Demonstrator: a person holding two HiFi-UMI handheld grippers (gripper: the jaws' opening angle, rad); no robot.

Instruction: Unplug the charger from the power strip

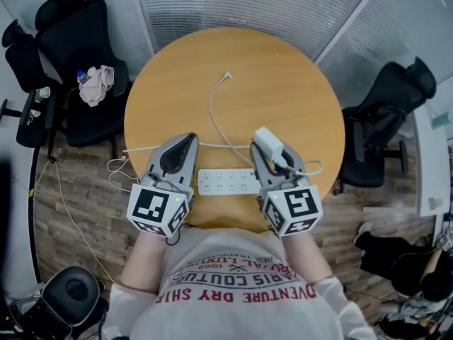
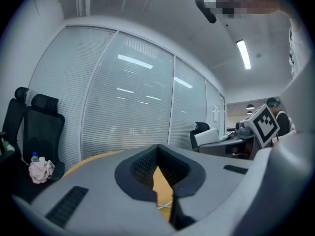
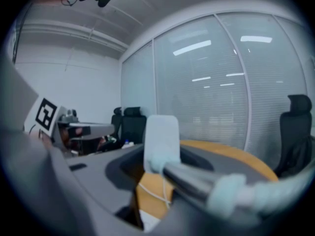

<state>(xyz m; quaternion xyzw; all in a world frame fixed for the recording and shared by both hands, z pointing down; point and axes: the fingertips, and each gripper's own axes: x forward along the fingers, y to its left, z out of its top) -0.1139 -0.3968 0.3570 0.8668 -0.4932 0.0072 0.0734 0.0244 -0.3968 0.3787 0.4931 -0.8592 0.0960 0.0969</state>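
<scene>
One charger [image 3: 161, 141] clamped between right gripper [image 1: 272, 154] jaws, clear of power strip [image 1: 226, 181] | left gripper [image 1: 187, 142] jaws together, empty | judged light, rigid, smooth: hold flat sides | cable [image 1: 214, 119] trails limp below the jaws.

- A round desk [image 1: 283, 83] with a light wooden top, bare over most of its far half
- A white power strip [image 1: 225, 181] lies flat near the desk's near edge, its long side running left to right
- The strip's white cord [image 1: 138, 149] runs from it to the left and drops over the desk's left edge
- A thin white cable [image 1: 212, 112] curves across the middle of the desk, away from the strip; its small connector end [image 1: 227, 75] rests loose on the wood toward the far side
</scene>
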